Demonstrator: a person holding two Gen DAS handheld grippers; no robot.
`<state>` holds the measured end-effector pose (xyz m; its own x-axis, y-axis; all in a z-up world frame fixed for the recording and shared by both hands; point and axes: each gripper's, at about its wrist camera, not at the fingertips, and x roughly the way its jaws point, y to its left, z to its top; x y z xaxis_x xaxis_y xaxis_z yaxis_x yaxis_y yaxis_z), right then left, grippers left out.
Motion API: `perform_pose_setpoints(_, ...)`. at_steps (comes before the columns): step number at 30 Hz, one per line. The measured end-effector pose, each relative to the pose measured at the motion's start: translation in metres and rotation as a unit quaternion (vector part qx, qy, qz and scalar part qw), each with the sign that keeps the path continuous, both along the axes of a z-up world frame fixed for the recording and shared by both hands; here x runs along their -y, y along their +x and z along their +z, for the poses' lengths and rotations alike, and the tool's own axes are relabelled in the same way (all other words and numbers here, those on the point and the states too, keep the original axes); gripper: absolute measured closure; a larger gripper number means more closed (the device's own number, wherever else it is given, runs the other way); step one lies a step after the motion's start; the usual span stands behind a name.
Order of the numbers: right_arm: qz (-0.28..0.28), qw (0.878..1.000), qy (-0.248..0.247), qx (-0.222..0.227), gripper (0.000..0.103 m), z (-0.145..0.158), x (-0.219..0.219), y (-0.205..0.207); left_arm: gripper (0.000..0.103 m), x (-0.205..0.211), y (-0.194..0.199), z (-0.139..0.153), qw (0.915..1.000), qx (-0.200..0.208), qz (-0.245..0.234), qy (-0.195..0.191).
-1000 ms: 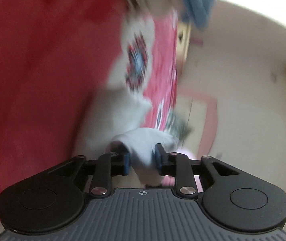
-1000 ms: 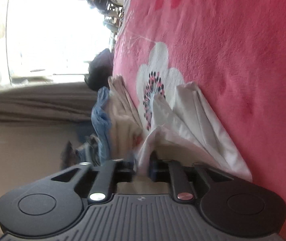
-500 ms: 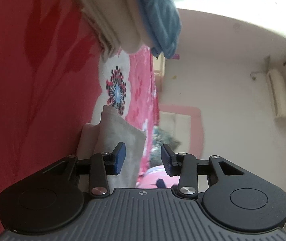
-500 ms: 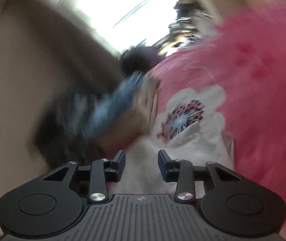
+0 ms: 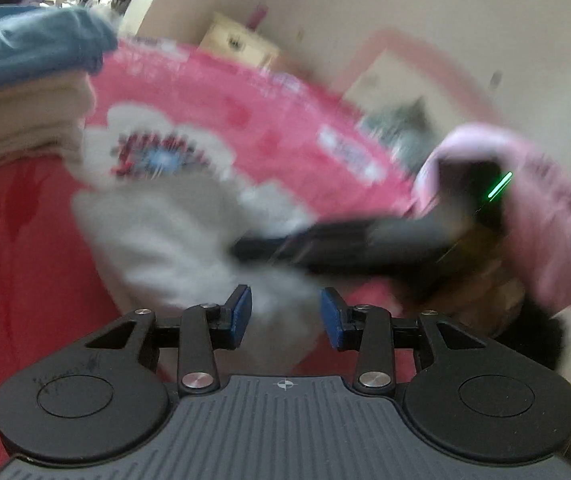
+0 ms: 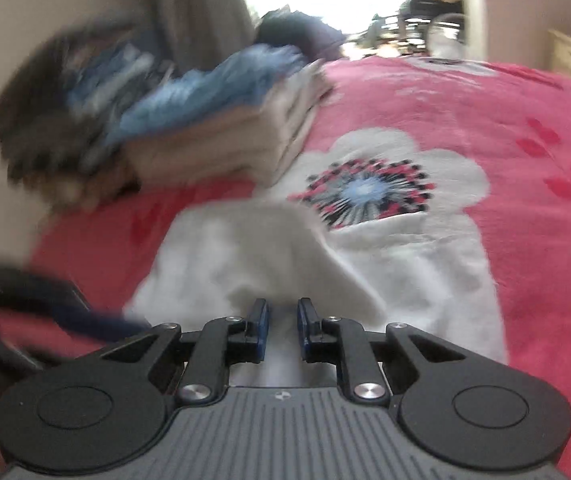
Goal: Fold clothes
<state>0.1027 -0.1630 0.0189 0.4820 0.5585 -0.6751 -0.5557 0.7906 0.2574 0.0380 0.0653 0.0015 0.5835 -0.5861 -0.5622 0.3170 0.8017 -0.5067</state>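
**White garment on the pink blanket, both grippers low over it**

Left wrist view: The left gripper [image 5: 285, 318] has its jaws spread wide, with nothing pinched between the blue pads [image 5: 241, 316]. The white garment [image 5: 173, 240] lies ahead of the jaws and slightly to their left, spread on the pink blanket [image 5: 245, 120]; its near edge reaches into the gap between the fingers, but motion blur hides whether cloth touches either pad. Far ahead and to the left sits a stack of folded clothes [image 5: 25, 120], cream layers with a blue piece on top. Ahead and to the right, the right gripper [image 5: 345, 240] shows as a dark blurred shape, held by a person's arm in a pink sleeve [image 5: 545, 216].

Right wrist view: The right gripper [image 6: 283, 326] has its jaws drawn close, a narrow gap left between them. The white garment [image 6: 325, 264] fills that gap and spreads out ahead and to both sides; whether the pads actually pinch the cloth cannot be told. Beyond it, the blanket's [image 6: 485, 112] white flower print [image 6: 365, 188] sits just ahead and right of the jaws. The stack of folded clothes [image 6: 221, 128] lies ahead to the left, badly blurred.
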Motion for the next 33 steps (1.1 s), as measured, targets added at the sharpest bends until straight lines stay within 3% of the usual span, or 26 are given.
perform_pose_setpoints(1,-0.022,1.000,0.015,-0.002,0.084,0.003,0.010,0.003,0.066,0.001,0.001,-0.005,1.0000,-0.006,0.001,0.006)
perform_pose_setpoints(2,-0.043,0.999,0.029,-0.004,0.072,0.006,0.019,0.007,0.066,0.000,0.000,-0.008,0.9999,-0.009,0.002,0.008)
perform_pose_setpoints(3,-0.065,0.997,0.044,-0.006,0.048,0.009,0.029,0.010,0.066,-0.001,-0.002,-0.011,0.9999,-0.010,0.003,0.008)
perform_pose_setpoints(5,-0.099,0.993,0.061,-0.015,0.033,0.011,0.045,0.021,0.066,-0.002,-0.004,-0.010,0.9999,-0.010,0.006,0.012)
perform_pose_setpoints(8,-0.103,0.991,0.067,-0.061,0.033,-0.004,0.052,0.044,0.066,-0.002,-0.008,-0.006,0.9995,-0.005,0.008,0.029)
perform_pose_setpoints(10,-0.093,0.988,0.079,-0.100,0.047,-0.017,0.050,0.060,0.067,0.000,-0.013,-0.002,0.9989,0.001,0.009,0.047)
perform_pose_setpoints(12,-0.079,0.984,0.099,-0.121,0.100,-0.024,0.048,0.070,0.067,0.003,-0.015,-0.002,0.9978,0.005,0.008,0.066)
perform_pose_setpoints(17,-0.046,0.983,0.171,-0.050,0.101,-0.011,0.036,0.061,0.066,0.015,-0.021,-0.006,0.9903,0.012,0.006,0.138)
perform_pose_setpoints(19,-0.065,0.982,0.169,-0.058,0.101,-0.025,0.034,0.069,0.066,0.016,-0.022,-0.007,0.9892,0.016,0.005,0.146)
perform_pose_setpoints(22,-0.110,0.982,0.127,-0.084,0.100,-0.059,0.038,0.081,0.066,0.015,-0.020,-0.008,0.9900,0.014,0.009,0.140)
perform_pose_setpoints(25,-0.154,0.968,0.166,-0.112,0.100,-0.073,0.054,0.083,0.065,0.011,-0.018,-0.009,0.9913,0.007,0.011,0.131)
perform_pose_setpoints(28,-0.195,0.962,0.171,-0.082,0.084,-0.057,0.069,0.074,0.065,0.008,-0.018,-0.009,0.9921,0.005,0.010,0.125)
perform_pose_setpoints(33,-0.165,0.975,0.146,0.007,0.083,-0.002,0.081,0.046,0.066,-0.005,-0.022,0.009,0.9938,0.013,0.015,0.110)
